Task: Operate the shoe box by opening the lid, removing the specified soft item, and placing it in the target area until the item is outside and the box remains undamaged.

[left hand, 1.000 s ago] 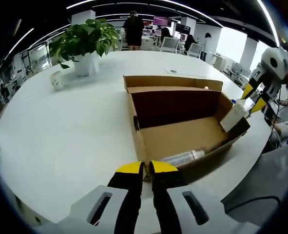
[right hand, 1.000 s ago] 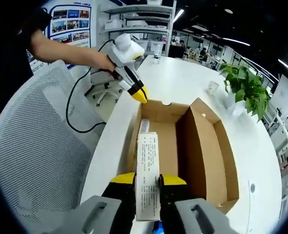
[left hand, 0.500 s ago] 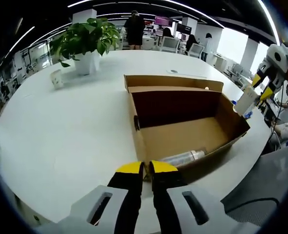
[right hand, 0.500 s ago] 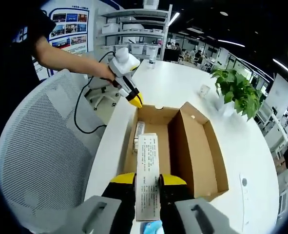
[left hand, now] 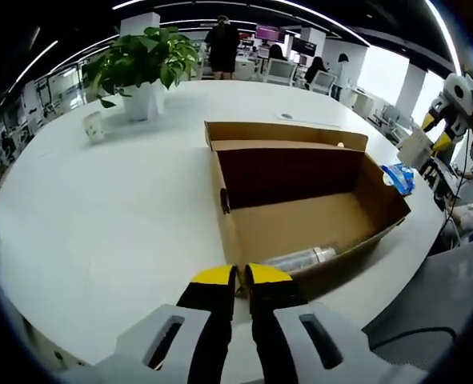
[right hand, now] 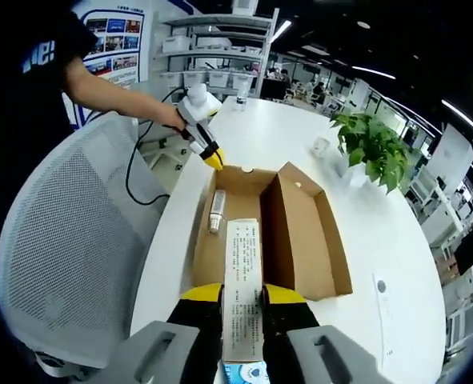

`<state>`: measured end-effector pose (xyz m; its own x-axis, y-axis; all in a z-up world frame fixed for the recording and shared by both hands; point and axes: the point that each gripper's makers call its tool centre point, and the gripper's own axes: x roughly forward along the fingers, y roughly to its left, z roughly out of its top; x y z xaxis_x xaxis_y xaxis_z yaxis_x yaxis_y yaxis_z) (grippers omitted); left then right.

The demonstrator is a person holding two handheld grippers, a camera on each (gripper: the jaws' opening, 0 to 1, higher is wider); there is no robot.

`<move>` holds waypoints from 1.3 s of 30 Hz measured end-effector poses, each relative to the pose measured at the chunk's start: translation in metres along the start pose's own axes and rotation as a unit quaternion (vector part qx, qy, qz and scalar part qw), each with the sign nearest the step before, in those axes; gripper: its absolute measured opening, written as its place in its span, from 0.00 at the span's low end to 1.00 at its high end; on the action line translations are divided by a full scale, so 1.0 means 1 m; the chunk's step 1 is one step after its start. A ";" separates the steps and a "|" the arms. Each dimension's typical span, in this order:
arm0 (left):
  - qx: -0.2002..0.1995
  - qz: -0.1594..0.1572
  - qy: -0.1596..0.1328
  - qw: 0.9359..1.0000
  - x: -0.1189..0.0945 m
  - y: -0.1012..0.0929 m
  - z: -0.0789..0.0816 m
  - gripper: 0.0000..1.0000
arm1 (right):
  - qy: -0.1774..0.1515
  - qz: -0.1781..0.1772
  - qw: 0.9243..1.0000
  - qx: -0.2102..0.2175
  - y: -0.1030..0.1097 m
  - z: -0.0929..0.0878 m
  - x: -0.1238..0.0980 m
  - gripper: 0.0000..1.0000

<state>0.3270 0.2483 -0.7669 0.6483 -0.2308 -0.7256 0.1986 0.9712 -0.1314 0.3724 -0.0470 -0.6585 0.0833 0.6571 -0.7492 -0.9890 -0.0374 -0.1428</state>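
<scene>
White table, open box near edge

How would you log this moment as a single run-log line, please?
box: lid open, on table | right gripper: shut on white packet, lifted above box | left gripper: shut at box end wall | bottle: inside box

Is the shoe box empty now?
No. The open shoe box has a clear bottle lying on its floor.
</scene>
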 end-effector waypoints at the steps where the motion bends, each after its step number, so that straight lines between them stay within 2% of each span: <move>1: 0.000 0.000 0.000 1.000 0.000 0.000 0.000 0.04 | 0.001 -0.003 1.000 0.001 -0.002 -0.003 -0.003 0.14; 22: -0.007 0.001 0.003 1.000 -0.001 0.000 0.000 0.04 | 0.030 -0.042 0.999 0.000 -0.026 -0.059 -0.055 0.14; 39: -0.006 0.005 0.004 1.000 0.000 0.001 0.001 0.04 | 0.061 -0.056 0.997 0.004 -0.046 -0.118 -0.071 0.14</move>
<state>0.3275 0.2493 -0.7661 0.6441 -0.2205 -0.7325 0.1826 0.9742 -0.1327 0.4262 -0.1808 -0.6747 0.2066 0.5605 -0.8020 -0.9738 0.0377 -0.2245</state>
